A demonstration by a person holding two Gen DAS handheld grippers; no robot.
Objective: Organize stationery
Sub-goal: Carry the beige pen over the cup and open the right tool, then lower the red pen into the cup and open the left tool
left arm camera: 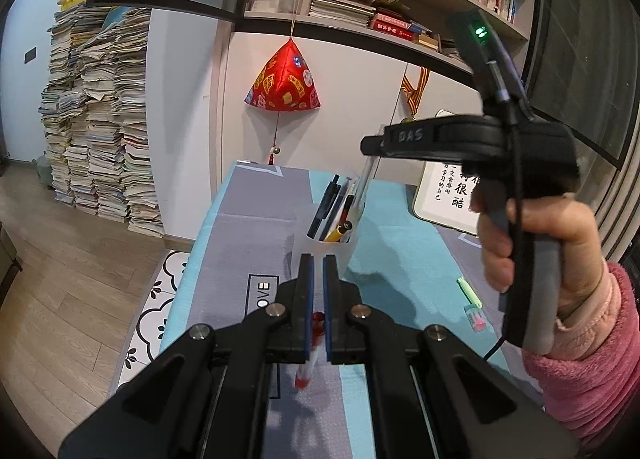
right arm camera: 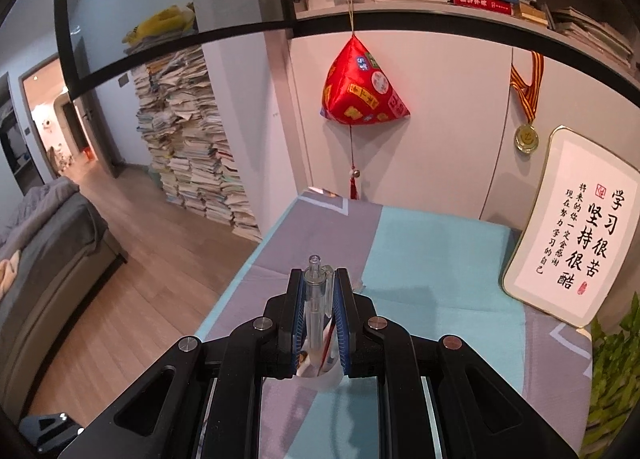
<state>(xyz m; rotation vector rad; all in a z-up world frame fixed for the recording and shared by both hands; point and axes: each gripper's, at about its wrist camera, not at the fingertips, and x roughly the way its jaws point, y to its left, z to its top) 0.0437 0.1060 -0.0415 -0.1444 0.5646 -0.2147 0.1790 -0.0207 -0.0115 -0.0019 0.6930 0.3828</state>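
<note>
Left view
Left claw (left arm camera: 319, 263): pressed together with nothing in it. It waits low, just in front of the cup.
Cup (left arm camera: 320, 259): a see-through cup on the counter (left arm camera: 256, 211). It stands up so pens can lean inside.
Pens (left arm camera: 336, 211): a bunch already stand in the cup, tips down.
Red pen (left arm camera: 310, 355): lies flat on the counter under the left claw, not yet put away.
Green pen (left arm camera: 469, 291): lies on the counter near the hand (left arm camera: 532, 243), also left out.
Right claw (left arm camera: 372, 147): held up high over the cup, so its pen can go down into it, I think.

Right view
Right claw (right arm camera: 319, 283): pinching a clear pen (right arm camera: 316, 299), holding it upright so it can slide in.
Cup (right arm camera: 324, 375): right below the claw, mostly hidden.
Sign (right arm camera: 568, 231): leans on the wall, out of the way.
</note>
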